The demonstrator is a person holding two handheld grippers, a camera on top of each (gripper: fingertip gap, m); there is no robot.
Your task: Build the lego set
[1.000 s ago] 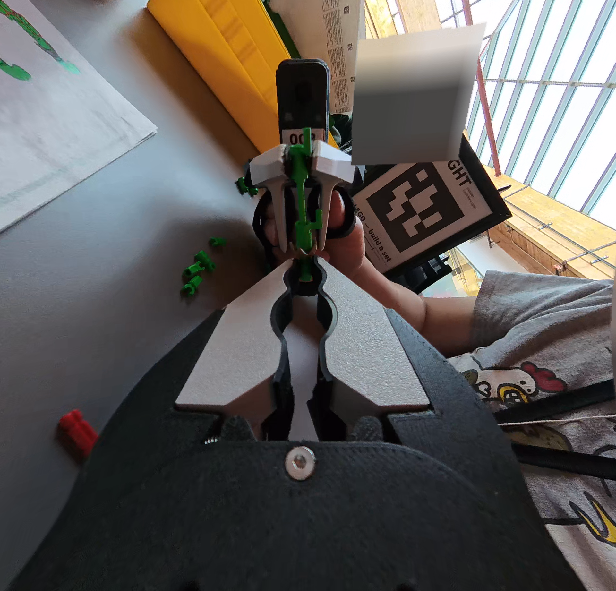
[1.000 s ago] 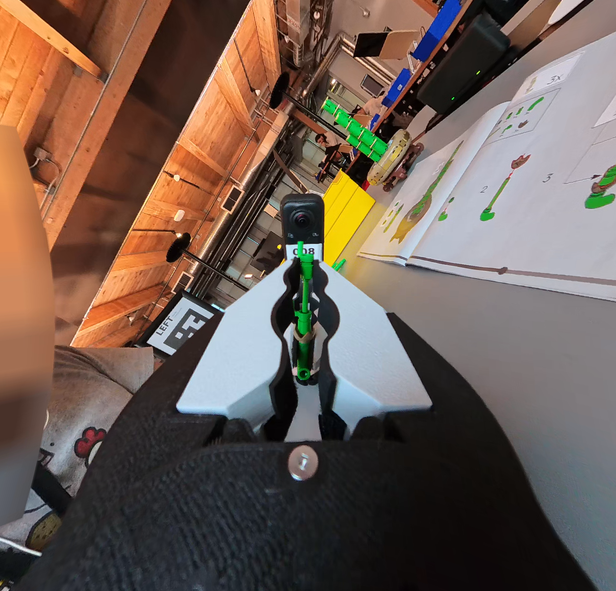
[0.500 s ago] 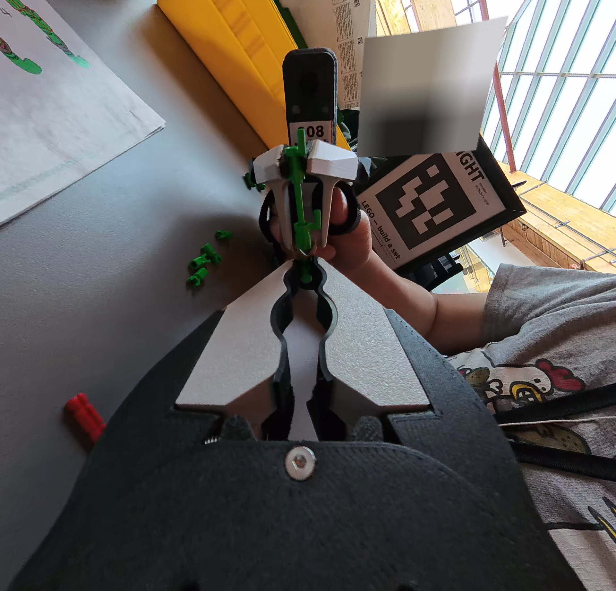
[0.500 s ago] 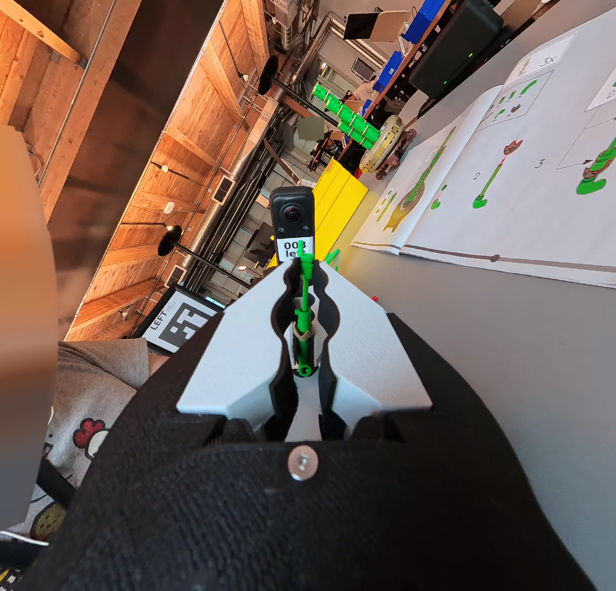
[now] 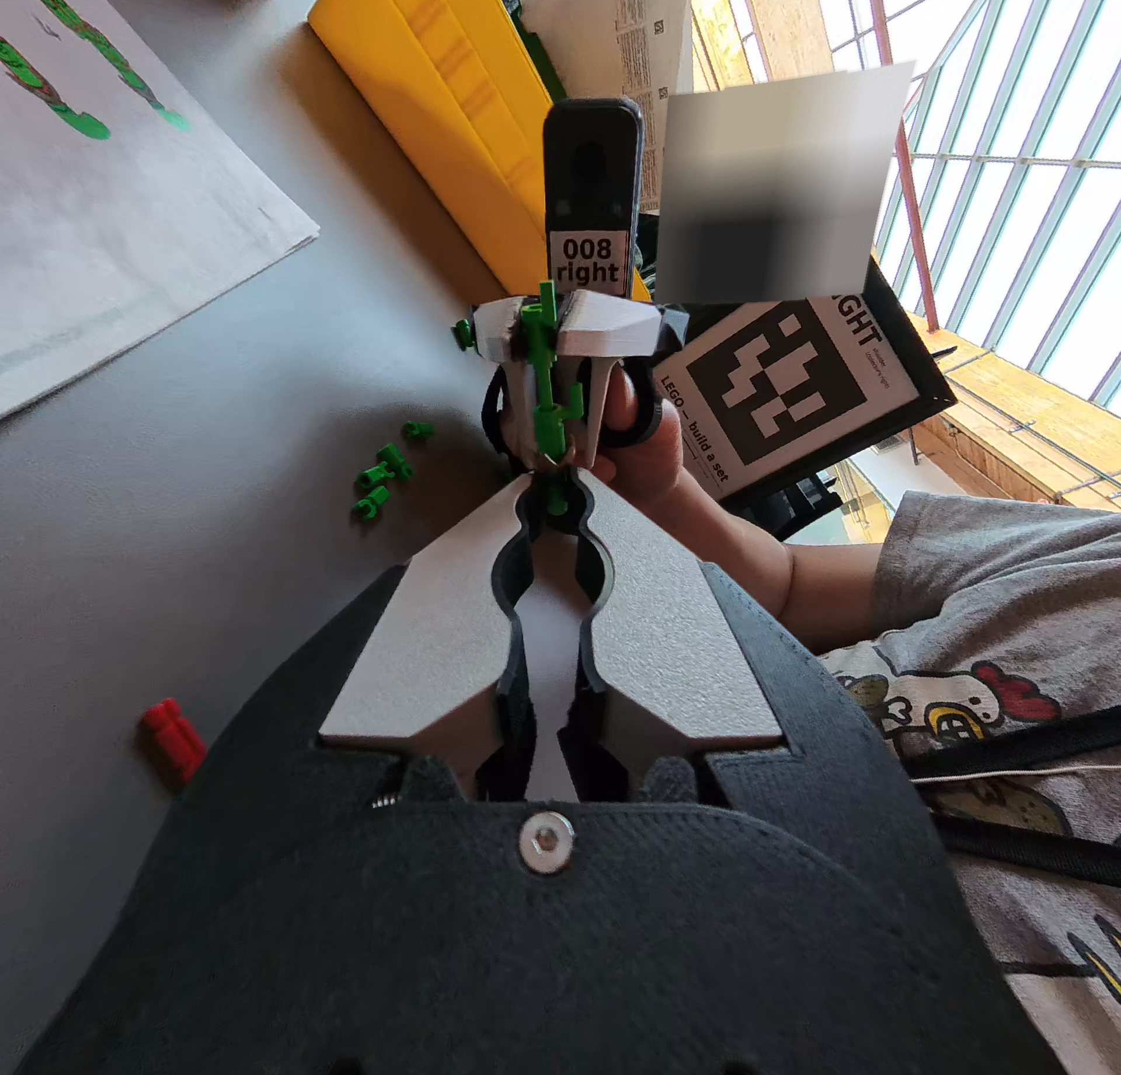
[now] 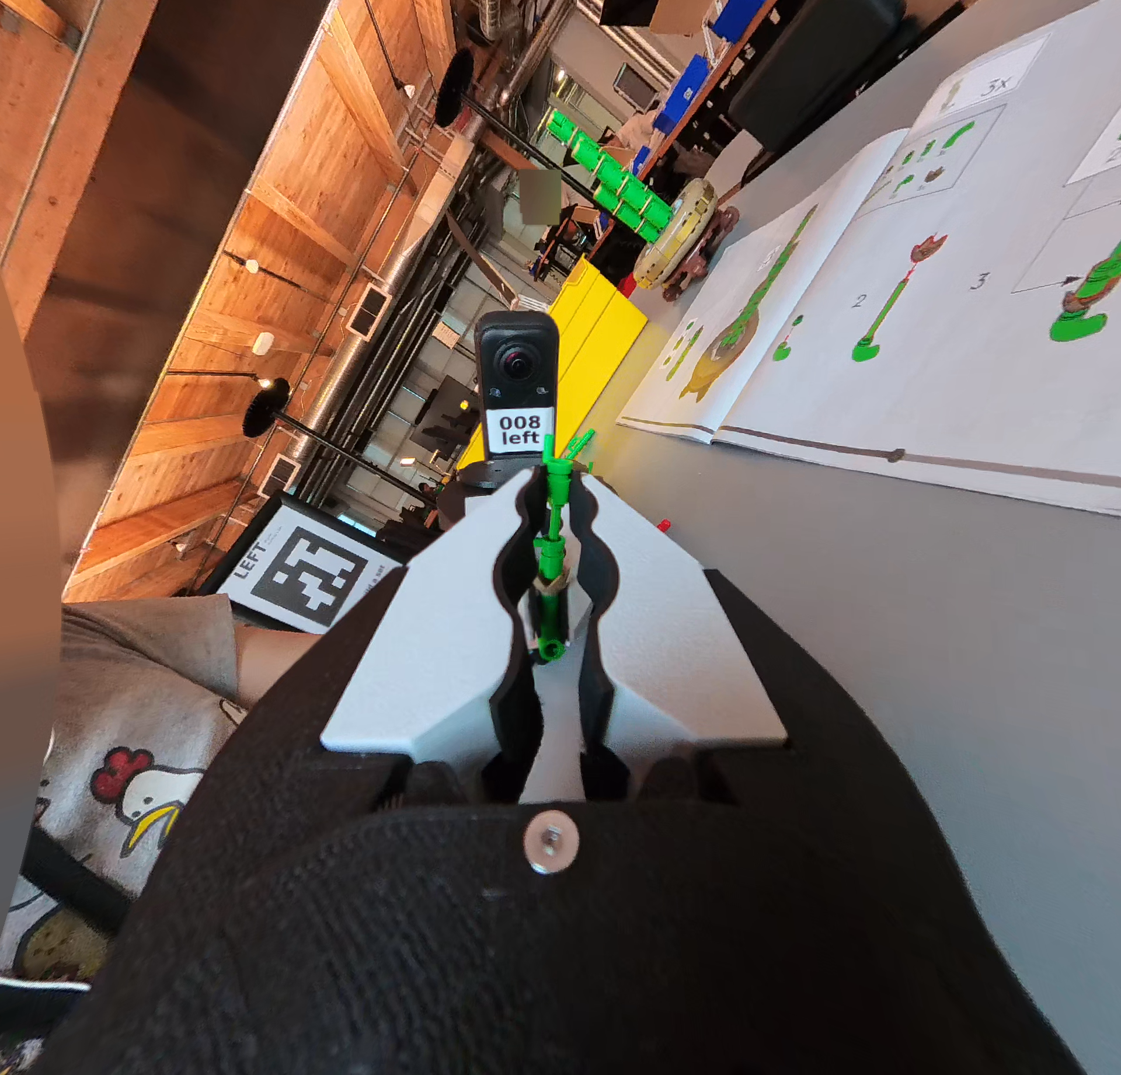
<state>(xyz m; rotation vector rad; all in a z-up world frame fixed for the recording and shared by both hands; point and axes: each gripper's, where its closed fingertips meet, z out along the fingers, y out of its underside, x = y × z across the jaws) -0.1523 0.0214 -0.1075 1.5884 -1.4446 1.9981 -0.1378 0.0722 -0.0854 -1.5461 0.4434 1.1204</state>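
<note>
In the right wrist view, the right hand-held gripper fills the lower frame, its fingers closed almost together on a thin green lego stem that runs lengthwise between them, a tan piece partway along.

In the left wrist view, the left hand-held gripper sits in the lower centre, nearly closed, its tips at the stem's lower end; whether it truly grips that end I cannot tell.

Just beyond, at centre frame, a hand holds the facing gripper.

To the left on the grey tabletop lie loose green pieces and, lower left, a red piece.

Farther off, an open instruction booklet and a yellow box.

The stem is slender; misaligned pushing could likely bend it, pop the joint or drop it.

The joint itself is hidden between the tips.
</note>
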